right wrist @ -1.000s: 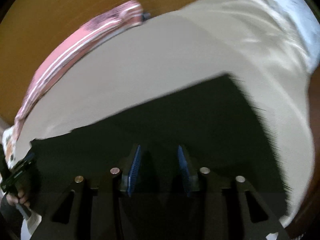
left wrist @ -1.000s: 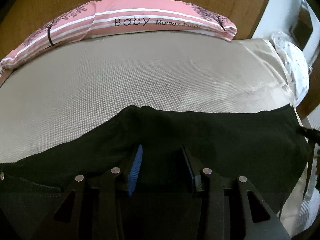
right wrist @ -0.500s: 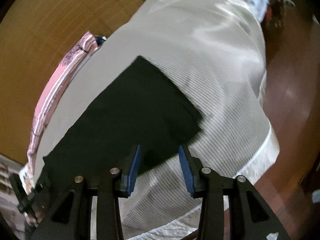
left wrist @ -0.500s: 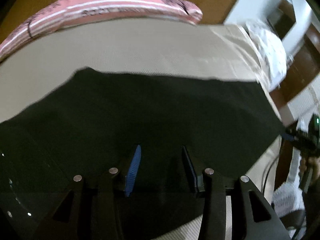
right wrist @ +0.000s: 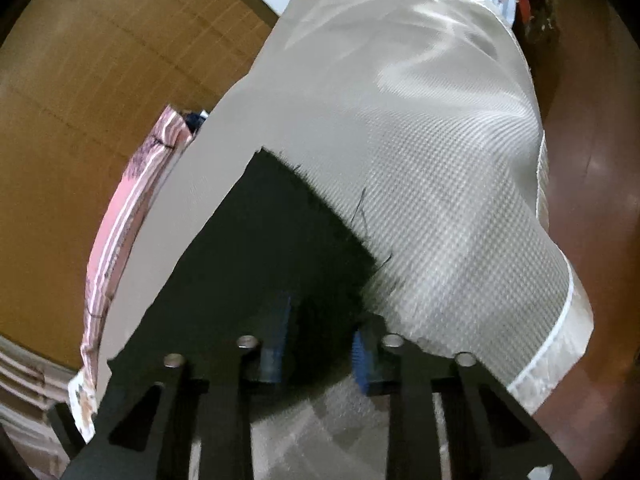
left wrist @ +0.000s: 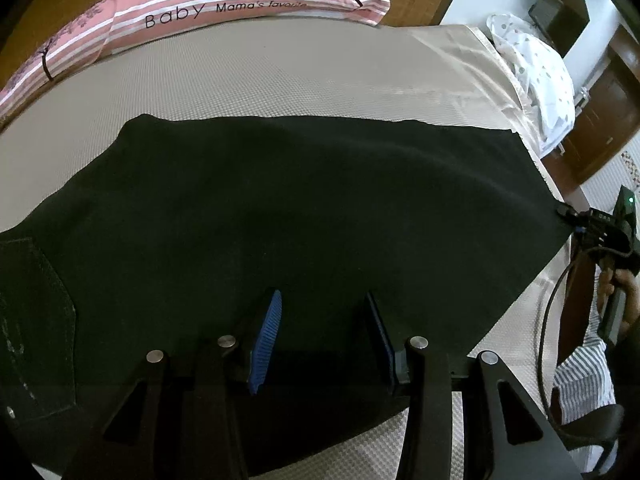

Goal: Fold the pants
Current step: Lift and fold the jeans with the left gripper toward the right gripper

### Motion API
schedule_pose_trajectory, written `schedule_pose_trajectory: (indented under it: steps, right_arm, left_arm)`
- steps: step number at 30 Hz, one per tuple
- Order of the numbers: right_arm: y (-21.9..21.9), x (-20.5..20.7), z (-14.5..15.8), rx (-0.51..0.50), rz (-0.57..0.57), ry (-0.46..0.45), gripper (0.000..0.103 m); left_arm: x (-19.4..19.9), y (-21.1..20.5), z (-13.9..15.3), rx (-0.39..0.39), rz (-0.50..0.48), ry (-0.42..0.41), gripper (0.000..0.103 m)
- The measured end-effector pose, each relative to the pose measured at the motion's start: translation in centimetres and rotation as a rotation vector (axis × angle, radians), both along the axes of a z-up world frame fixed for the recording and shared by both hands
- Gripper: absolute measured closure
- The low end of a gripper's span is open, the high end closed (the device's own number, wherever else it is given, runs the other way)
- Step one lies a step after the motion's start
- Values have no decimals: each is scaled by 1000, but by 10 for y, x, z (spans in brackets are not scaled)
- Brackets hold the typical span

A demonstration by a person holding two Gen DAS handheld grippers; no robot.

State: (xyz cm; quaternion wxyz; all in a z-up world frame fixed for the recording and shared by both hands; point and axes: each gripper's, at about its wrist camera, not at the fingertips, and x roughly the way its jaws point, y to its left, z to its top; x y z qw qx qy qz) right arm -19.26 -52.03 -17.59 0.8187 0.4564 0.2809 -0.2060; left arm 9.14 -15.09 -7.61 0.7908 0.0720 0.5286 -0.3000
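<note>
Right gripper closing on black pants; left gripper part-open; pillow reads "Baby Mama's favorite"

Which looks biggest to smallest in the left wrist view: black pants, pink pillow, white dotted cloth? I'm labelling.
1. black pants
2. pink pillow
3. white dotted cloth
Nearness enlarges the pants.
</note>
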Motion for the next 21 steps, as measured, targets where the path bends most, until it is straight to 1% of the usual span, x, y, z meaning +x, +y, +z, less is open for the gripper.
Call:
schedule_pose_trajectory:
  steps: [3,5,7,10,12,13,14,19,21]
  right_arm:
    - [-3,2,1,20,-5,-9,94]
    - [0,4,8,30,-8,-22,95]
    - [4,8,17,49,7,-71,95]
    - [23,27,43,26,72,-112,95]
    - [44,50,63,-3,148,-135,95]
    - [52,58,68,-8,176,-143,95]
    - [67,74,77,-15,227,-154,95]
    - [143,137,97,-38,450,-183,95]
    - [185,166,100,-55,566,-183,95]
  left_arm:
    - [-1,-3,0,14,0,-12,58]
    - [0,-3,0,15,1,-12,58]
    - [4,4,2,-29,26,23,58]
    - [14,24,5,-136,95,107,58]
    - [20,41,7,-188,144,139,58]
    - [21,50,9,-213,166,144,58]
    - [22,62,12,-240,193,141,58]
    - [21,103,24,-286,257,115,58]
    - [20,120,27,-319,280,124,58]
